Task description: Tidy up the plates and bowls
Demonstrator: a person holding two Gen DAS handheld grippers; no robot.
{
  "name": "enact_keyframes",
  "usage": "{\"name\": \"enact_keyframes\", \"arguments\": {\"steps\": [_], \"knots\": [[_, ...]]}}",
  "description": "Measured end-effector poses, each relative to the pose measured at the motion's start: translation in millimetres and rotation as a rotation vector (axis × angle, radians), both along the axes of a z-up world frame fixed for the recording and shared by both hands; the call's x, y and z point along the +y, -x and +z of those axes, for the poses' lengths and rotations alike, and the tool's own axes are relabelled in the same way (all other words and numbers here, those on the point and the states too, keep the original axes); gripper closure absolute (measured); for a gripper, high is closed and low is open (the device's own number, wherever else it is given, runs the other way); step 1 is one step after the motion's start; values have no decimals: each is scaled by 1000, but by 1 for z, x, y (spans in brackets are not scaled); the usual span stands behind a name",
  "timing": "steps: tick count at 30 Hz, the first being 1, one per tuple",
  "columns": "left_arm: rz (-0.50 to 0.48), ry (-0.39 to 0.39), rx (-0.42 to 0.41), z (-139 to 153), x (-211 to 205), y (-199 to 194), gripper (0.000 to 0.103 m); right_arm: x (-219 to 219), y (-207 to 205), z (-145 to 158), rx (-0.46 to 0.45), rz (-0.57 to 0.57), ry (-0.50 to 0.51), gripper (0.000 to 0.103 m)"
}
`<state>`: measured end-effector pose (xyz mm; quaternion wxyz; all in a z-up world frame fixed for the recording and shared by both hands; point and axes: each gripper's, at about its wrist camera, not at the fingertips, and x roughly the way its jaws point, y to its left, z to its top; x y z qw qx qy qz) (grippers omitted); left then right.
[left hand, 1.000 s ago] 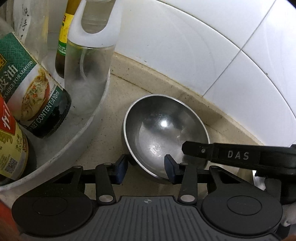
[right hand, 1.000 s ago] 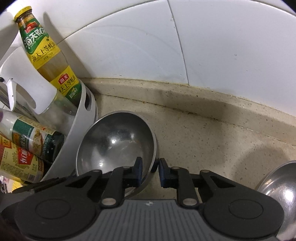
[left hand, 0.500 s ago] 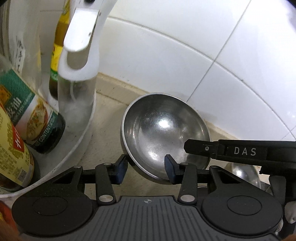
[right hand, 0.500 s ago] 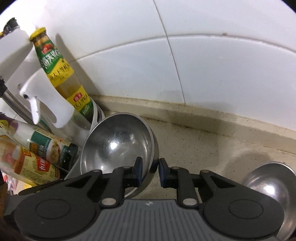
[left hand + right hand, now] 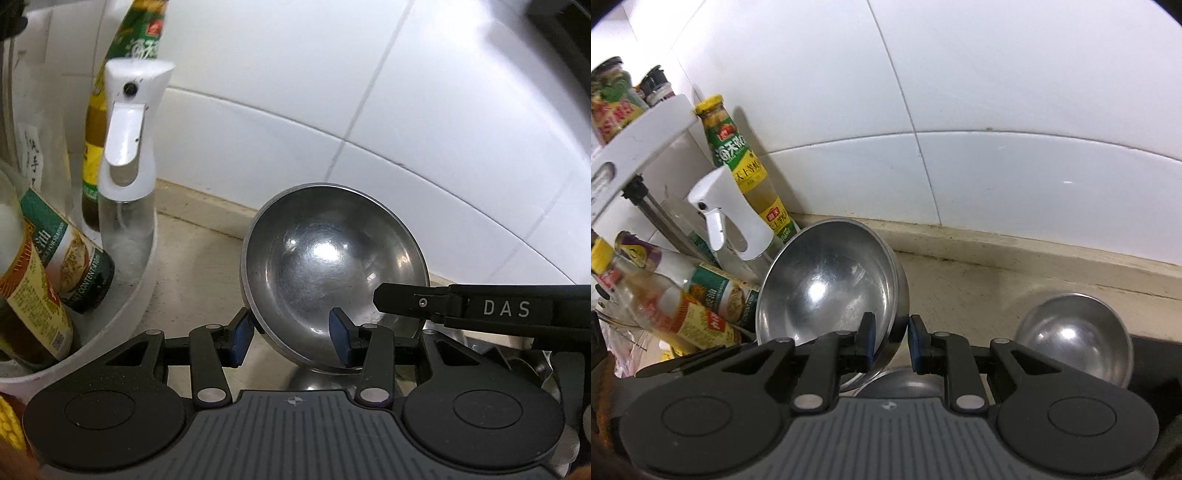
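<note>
The right gripper pinched the near rim of a tilted steel bowl lifted clear of the counter, apparently for stacking, the open left gripper straddled that rim loosely, and a second bowl waited right.

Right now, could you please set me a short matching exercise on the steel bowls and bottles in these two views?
Things:
1. tilted steel bowl
2. second steel bowl
3. spray bottle
4. yellow-capped bottle

Places or states:
a. upright against the tiled wall
b. rim clamped in the right gripper
c. standing in the white caddy
d. resting free on the counter at right

Pairs: 1-b, 2-d, 3-c, 4-a
</note>
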<state>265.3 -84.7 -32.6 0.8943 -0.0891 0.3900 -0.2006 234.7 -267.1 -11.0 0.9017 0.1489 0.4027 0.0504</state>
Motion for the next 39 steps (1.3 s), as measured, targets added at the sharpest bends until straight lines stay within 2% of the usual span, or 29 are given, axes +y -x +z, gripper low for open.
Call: {"name": "enact_keyframes", "arguments": {"steps": [7,19,36,39], "knots": [[-69,-7,-18,4,-13,29,49,-2,39,11,-7,-53,3,86],[-156,-61,-1,-11,-21,53,47,-5,78,-4,44,-110,-16,85],[-200,-119,68,-41,-33,48,47,-14,77,-41,139,-158,-53,85],[-206,-127,54,-42,-34,47,47,-14,72,-46,154,-163,-62,83]]}}
